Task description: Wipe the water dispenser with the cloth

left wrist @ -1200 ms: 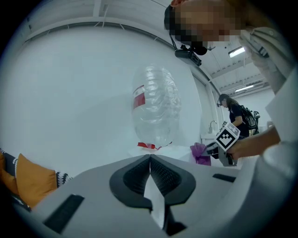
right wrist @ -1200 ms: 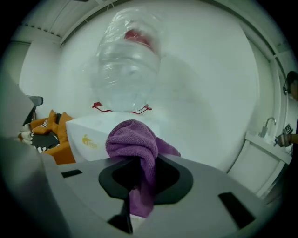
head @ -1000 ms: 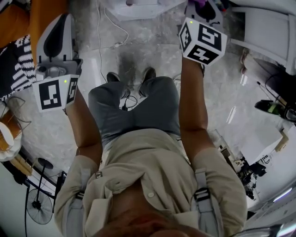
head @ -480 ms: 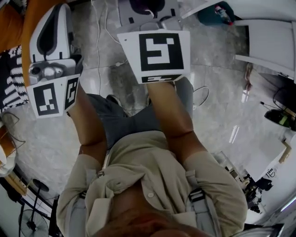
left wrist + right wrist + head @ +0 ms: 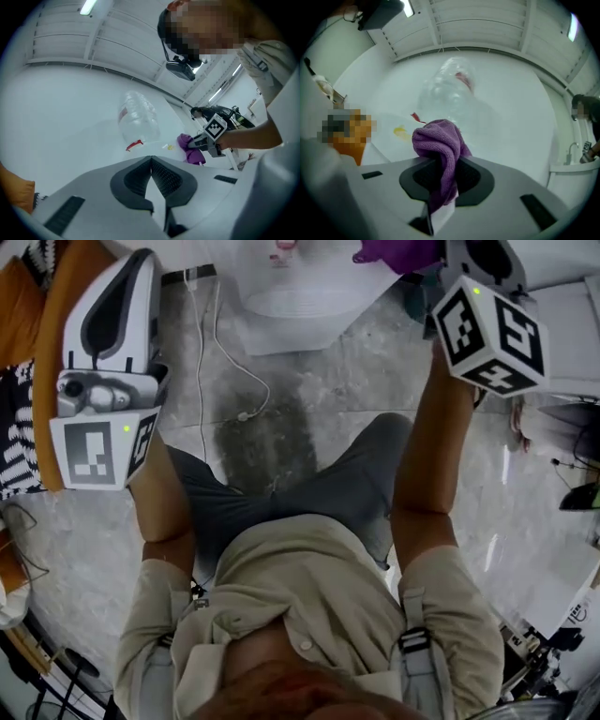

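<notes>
The water dispenser (image 5: 309, 296) is a white body with a clear upturned bottle (image 5: 137, 117) on top. That bottle (image 5: 457, 91) also fills the middle of the right gripper view. My right gripper (image 5: 440, 161) is shut on a purple cloth (image 5: 440, 140), which bunches above the jaws, close to the dispenser's white surface. From the head view the cloth (image 5: 398, 251) sits at the top edge, ahead of the right gripper's marker cube (image 5: 492, 334). My left gripper (image 5: 151, 160) is shut and holds nothing; it points at the dispenser from the left and looks across at the cloth (image 5: 190, 150).
A white cable (image 5: 220, 352) trails over the grey marble floor below the dispenser. Orange wooden furniture (image 5: 47, 334) and a black-and-white striped thing (image 5: 14, 442) lie at the left. A white table edge (image 5: 572, 296) stands at the right. The person's legs fill the middle.
My right gripper swung from the middle of the head view up to the right, carrying the cloth toward the dispenser. The left gripper stayed at the left. The head view shifted forward.
</notes>
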`<state>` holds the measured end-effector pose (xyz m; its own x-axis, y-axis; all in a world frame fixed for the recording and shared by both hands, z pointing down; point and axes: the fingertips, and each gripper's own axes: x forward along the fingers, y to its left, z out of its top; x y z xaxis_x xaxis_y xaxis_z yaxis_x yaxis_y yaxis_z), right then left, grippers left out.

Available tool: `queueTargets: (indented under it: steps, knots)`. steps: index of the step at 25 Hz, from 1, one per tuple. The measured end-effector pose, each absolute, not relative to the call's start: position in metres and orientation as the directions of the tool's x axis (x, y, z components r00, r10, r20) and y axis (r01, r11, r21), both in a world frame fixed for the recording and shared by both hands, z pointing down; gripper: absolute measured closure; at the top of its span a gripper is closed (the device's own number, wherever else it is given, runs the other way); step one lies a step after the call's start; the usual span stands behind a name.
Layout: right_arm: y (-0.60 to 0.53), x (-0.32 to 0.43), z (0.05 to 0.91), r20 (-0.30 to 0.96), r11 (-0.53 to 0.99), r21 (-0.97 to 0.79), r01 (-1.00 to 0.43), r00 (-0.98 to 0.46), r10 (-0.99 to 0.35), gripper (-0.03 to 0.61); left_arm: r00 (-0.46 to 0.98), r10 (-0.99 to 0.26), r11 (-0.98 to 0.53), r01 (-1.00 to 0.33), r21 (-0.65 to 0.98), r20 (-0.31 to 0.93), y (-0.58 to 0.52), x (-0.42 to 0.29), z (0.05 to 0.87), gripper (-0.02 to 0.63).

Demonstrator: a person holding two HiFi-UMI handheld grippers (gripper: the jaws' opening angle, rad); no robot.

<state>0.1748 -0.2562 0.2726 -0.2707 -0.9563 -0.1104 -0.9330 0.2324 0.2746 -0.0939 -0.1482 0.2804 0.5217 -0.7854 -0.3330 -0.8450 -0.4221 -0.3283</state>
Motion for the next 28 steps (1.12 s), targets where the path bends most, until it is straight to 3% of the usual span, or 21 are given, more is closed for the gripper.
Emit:
queueTargets:
  steps: [4, 10, 17, 19, 23, 28]
  knots:
    - [-0.266, 0.217, 0.27, -0.135, 0.128, 0.292, -0.948, -0.173, -0.976, 0.499, 0.487, -0.803, -0.403, -0.869, -0.287, -0.344, -0.155, -0.112, 0.287, 0.598]
    - [-0.259, 0.18, 0.269, -0.192, 0.095, 0.312, -0.945, -0.16, -0.968, 0.5, 0.477, -0.825, -0.422, -0.876, -0.234, -0.301, -0.161, -0.116, 0.309, 0.597]
    - [-0.233, 0.005, 0.311, -0.095, 0.428, 0.372, -0.823, -0.493, -0.865, 0.499, 0.525, -0.802, -0.456, -0.846, -0.277, -0.285, -0.154, -0.099, 0.318, 0.597]
    - [-0.23, -0.017, 0.321, -0.08, 0.471, 0.355, -0.808, -0.528, -0.845, 0.499, 0.526, -0.8, -0.458, -0.846, -0.274, -0.287, -0.151, -0.1, 0.318, 0.598]
    - [-0.234, 0.003, 0.329, -0.081, 0.446, 0.317, -0.837, -0.493, -0.866, 0.499, 0.52, -0.8, -0.451, -0.85, -0.271, -0.299, -0.148, -0.104, 0.316, 0.597]
    - [-0.235, 0.118, 0.339, -0.102, 0.215, 0.304, -0.928, -0.256, -0.961, 0.499, 0.516, -0.807, -0.45, -0.852, -0.266, -0.288, -0.15, -0.11, 0.322, 0.598]
